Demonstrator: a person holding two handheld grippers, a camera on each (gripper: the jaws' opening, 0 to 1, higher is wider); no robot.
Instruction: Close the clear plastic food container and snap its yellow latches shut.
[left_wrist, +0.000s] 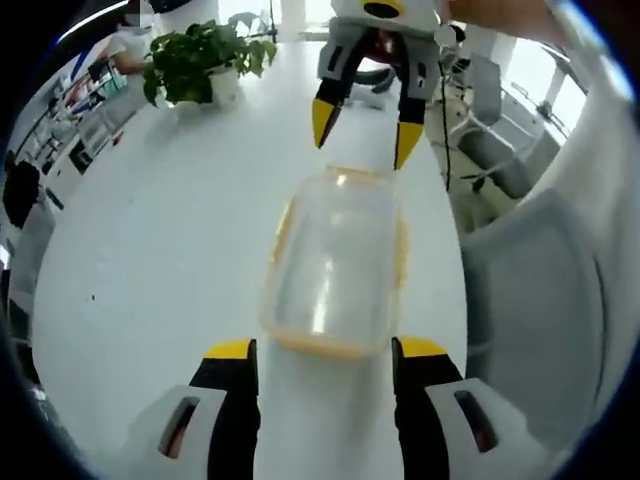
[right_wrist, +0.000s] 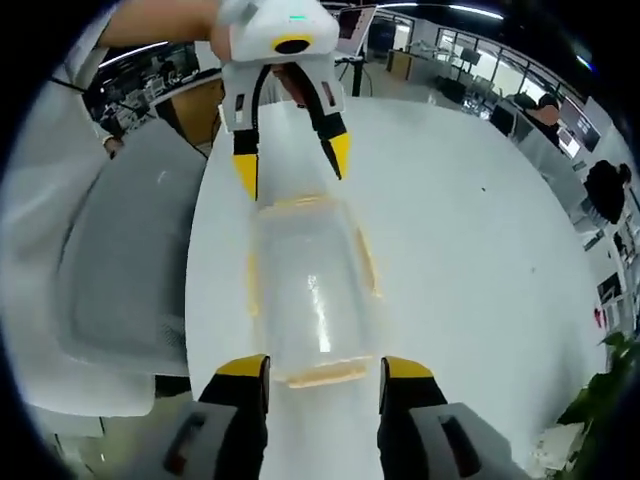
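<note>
A clear food container (left_wrist: 335, 262) lies on the white worktop (left_wrist: 160, 250) between two facing grippers, left gripper (left_wrist: 325, 352) and right gripper (right_wrist: 325, 368), fingers spread at opposite ends. Lid seems seated; next, press each yellow latch (left_wrist: 322, 345) down.

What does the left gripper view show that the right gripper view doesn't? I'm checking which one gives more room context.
Left gripper view: a potted plant at the far end of the white table.

Right gripper view: a brown desk behind the far gripper and people seated at desks.

Both: the clear plastic food container with lid on and yellow latches, lying between the open left gripper and open right gripper, and a grey chair.
</note>
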